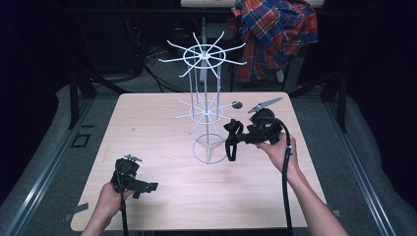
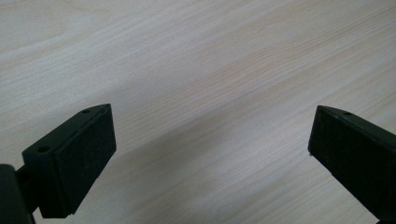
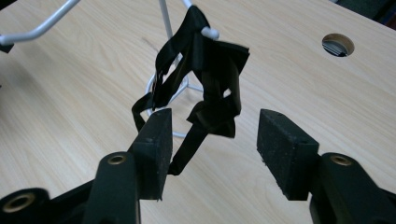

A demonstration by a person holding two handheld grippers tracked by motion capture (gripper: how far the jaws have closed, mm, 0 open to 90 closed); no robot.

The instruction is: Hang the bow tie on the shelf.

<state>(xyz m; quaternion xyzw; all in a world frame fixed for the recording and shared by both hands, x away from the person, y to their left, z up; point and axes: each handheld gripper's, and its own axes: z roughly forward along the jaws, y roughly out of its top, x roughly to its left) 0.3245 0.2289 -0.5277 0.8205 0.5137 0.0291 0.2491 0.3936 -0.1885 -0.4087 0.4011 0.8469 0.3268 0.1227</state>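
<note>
The person's left hand (image 1: pixel 109 198) enters from six o'clock and holds the left gripper (image 1: pixel 145 187) low at about seven o'clock, pointing toward three o'clock. In its own view the jaws stand wide apart with nothing between the pads (image 2: pixel 86 161). The right forearm (image 1: pixel 314 206) reaches up from five o'clock; the right hand (image 1: pixel 278 150) holds the right gripper (image 1: pixel 235 133) near centre, aimed toward nine o'clock, jaws parted.

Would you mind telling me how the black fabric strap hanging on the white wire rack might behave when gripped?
The black fabric strap looks floppy: it droops in folded loops from a hook of the white wire rack. Probably light. A pull might tip the slender rack.
</note>
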